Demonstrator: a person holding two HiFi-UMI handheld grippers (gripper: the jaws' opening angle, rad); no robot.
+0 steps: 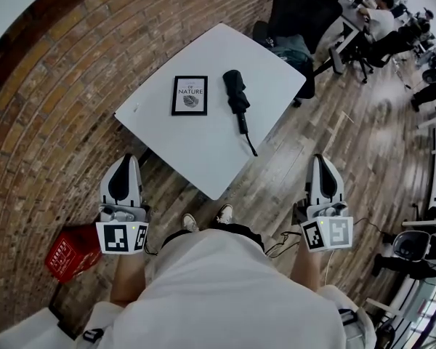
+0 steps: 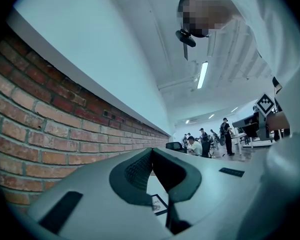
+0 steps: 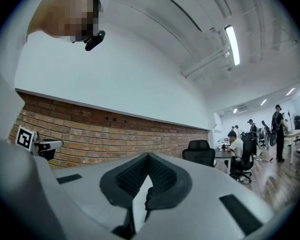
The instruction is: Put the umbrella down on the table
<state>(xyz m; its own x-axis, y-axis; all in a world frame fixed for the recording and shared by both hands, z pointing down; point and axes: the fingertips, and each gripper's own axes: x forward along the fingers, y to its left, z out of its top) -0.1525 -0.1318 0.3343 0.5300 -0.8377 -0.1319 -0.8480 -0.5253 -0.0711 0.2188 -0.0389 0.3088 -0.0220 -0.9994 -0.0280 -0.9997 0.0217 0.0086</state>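
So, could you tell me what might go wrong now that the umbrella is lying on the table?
1. The strap of the umbrella reaches the near edge of the table, so a snag there could drag it off.
2. The umbrella lies close beside the book. The left hand-held gripper and right hand-held gripper are shut and empty, and a nudge from either could shift both.
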